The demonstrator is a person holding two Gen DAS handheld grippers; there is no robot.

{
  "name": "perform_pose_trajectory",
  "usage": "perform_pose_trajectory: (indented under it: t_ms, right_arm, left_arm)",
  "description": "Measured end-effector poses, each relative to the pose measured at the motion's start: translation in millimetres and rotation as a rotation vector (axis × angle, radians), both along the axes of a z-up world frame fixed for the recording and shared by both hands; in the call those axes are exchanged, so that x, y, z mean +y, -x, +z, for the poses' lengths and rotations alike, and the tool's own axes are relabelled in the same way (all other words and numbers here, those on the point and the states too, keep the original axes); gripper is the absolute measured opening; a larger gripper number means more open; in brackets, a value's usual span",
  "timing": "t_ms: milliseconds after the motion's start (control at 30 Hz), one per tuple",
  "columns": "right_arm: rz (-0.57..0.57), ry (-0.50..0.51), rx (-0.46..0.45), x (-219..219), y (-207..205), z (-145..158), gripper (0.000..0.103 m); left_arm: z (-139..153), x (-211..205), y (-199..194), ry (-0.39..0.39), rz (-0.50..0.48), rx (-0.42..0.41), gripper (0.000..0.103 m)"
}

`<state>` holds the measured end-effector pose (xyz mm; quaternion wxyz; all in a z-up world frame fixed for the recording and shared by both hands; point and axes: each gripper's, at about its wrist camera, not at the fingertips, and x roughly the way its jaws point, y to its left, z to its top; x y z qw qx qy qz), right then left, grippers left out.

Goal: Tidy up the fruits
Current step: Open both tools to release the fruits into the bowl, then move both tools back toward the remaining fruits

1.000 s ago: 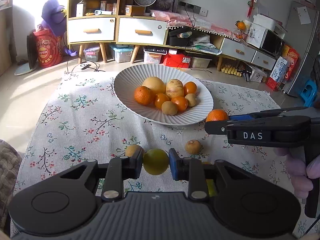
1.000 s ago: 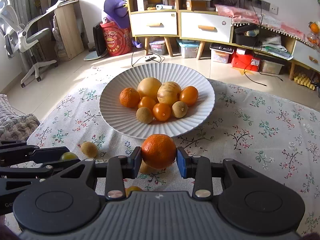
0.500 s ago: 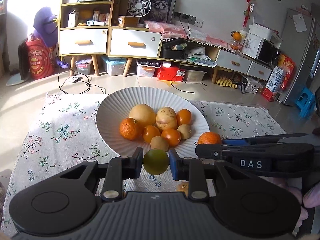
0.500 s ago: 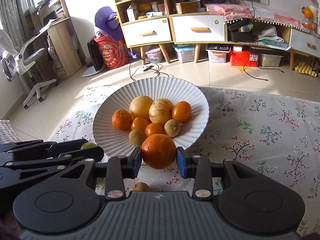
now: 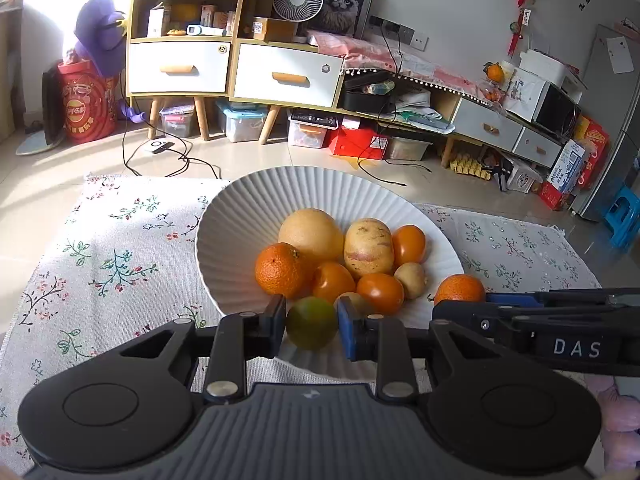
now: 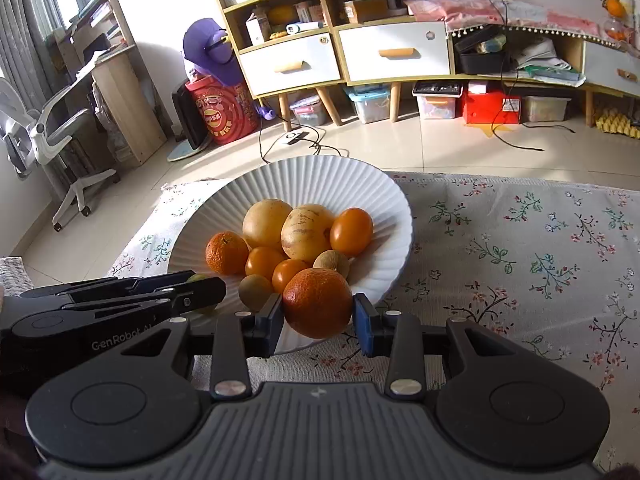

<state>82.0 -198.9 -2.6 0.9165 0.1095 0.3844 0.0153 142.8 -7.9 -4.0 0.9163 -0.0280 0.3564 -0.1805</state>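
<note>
a: what's the left hand-held gripper (image 5: pixel 311 329) got?

b: it's clamped on a small green citrus fruit (image 5: pixel 311 328), one pad pressed to each side. the fruit sits over the near rim of the white ribbed bowl (image 5: pixel 240 216).

a: and the right hand-held gripper (image 6: pixel 318 315)?

b: clamped on a mandarin (image 6: pixel 318 303), also above the bowl's near edge, just in front of the fruit pile. from the left wrist view that mandarin shows just beside the bowl's right rim.

a: what's already in the bowl?

b: a mandarin with a stem end (image 5: pixel 282 269) on the left, a large pale yellow round fruit (image 5: pixel 311 234) behind it, a blotchy yellow oval fruit (image 5: pixel 368 246), three smooth orange tomato-like fruits (image 5: pixel 409 245), and a couple of small brown kiwi-like ones (image 5: pixel 410 279), all touching in a cluster.

a: where does the bowl stand?

b: on a tabletop covered by a floral cloth (image 6: pixel 520 248).
</note>
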Motion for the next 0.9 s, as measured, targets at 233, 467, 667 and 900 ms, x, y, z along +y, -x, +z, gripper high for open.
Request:
perform_pose_trajectory:
  t_ms: [233,467,667,900]
  right_arm:
    - [0.013,0.005,-0.010,2.3,1.7,-1.0,0.036]
    - [0.013,0.015,-0.034,0.5,6.4,7.2,0.047]
    - [0.020,0.036,-0.050,1.3,13.7,13.4,0.063]
    - [0.029,0.060,-0.045,-0.1,27.6,18.6,0.071]
  left_arm:
    - [2.3,-1.5,1.5,-0.001,-0.027,-0.018,0.016]
    - [6.2,-0.5,5.8,-0.015,-0.026,-0.036,0.050]
    - [11.6,6.7,13.6,-0.019,-0.034,-0.023,0.069]
    - [16.0,20.5,34.9,-0.056,-0.043,-0.041,0.080]
